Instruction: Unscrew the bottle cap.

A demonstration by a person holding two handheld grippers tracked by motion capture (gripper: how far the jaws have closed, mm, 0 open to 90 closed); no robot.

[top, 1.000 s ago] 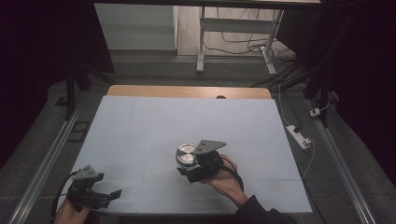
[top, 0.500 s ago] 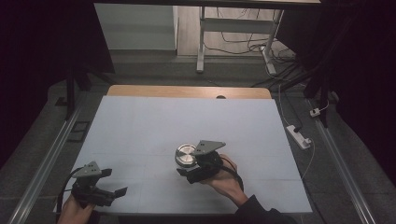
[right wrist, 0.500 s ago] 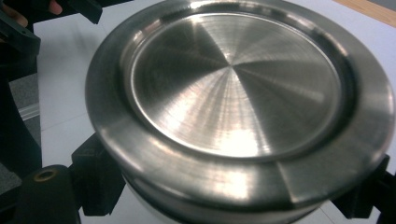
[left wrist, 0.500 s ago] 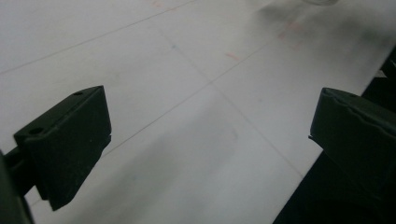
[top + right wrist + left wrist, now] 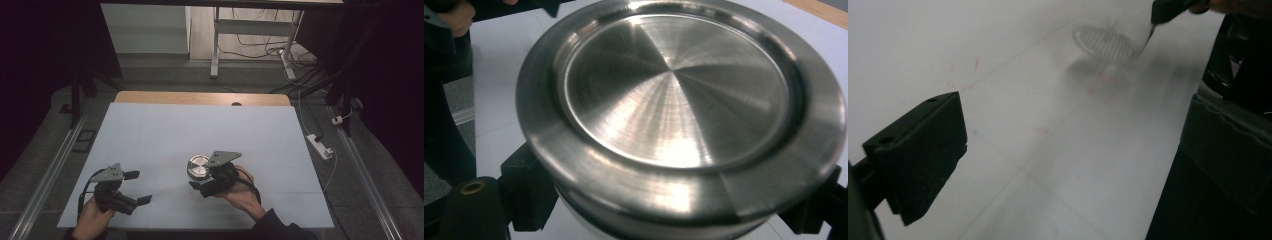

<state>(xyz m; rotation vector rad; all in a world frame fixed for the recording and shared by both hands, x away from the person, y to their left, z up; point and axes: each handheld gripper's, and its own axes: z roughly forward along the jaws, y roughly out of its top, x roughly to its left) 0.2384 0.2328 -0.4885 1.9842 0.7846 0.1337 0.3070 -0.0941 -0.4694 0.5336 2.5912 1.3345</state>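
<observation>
Since the earlier frame the left gripper (image 5: 136, 187) has moved inward over the white worktop (image 5: 150, 130), jaws spread and empty. Right gripper (image 5: 200, 182) jaws pinch the round steel container (image 5: 679, 115) near the worktop's middle. Steadying seems underway; next, the left likely must reach its lid.

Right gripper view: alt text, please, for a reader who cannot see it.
A round brushed-steel container, seen close from above, sits clamped between the right gripper, whose two black jaws press its sides low in the frame. Under it lies the white table.
</observation>
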